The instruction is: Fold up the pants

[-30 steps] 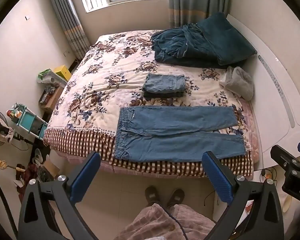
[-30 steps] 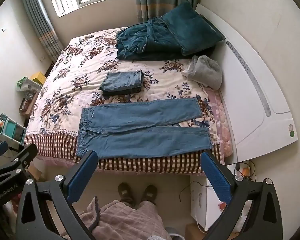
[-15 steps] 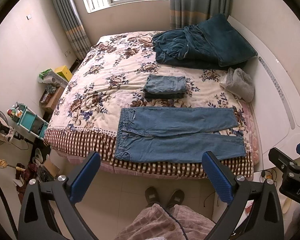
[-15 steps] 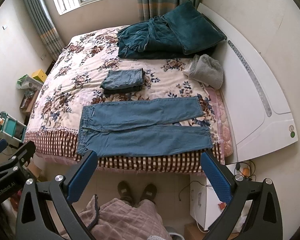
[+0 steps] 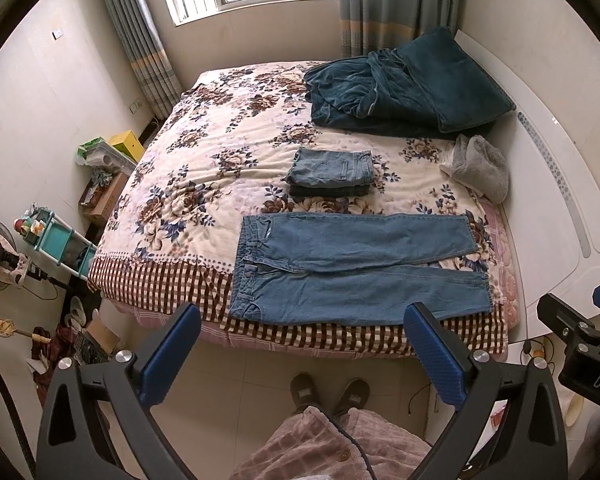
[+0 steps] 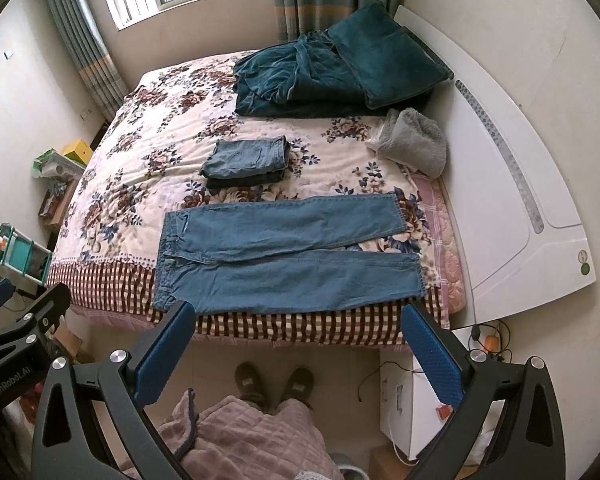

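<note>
Nearest the cameras, the left tongs [image 5: 300, 350] and the right tongs [image 6: 298, 350] hang above the floor at the foot-side edge of the bed [image 5: 172, 276], each with its blue pads spread wide and nothing between them; the person's slippered feet [image 5: 328, 392] stand below. Beyond them the pants [image 5: 356, 268] lie flat and unfolded along the near edge of the bed, well apart from both tongs. Their long axis runs crosswise to the line of approach: waistband [image 5: 246, 268] toward the left tongs, leg hems [image 6: 414, 252] toward the right tongs, the two legs side by side with a narrow gap opening at the hem end. By this layout the left tongs are the nearer to the waistband and the right tongs to the hems. Farther back rest a stack of folded jeans [image 5: 330, 174], a grey towel [image 5: 480, 168] and a teal blanket [image 5: 400, 88]
</note>
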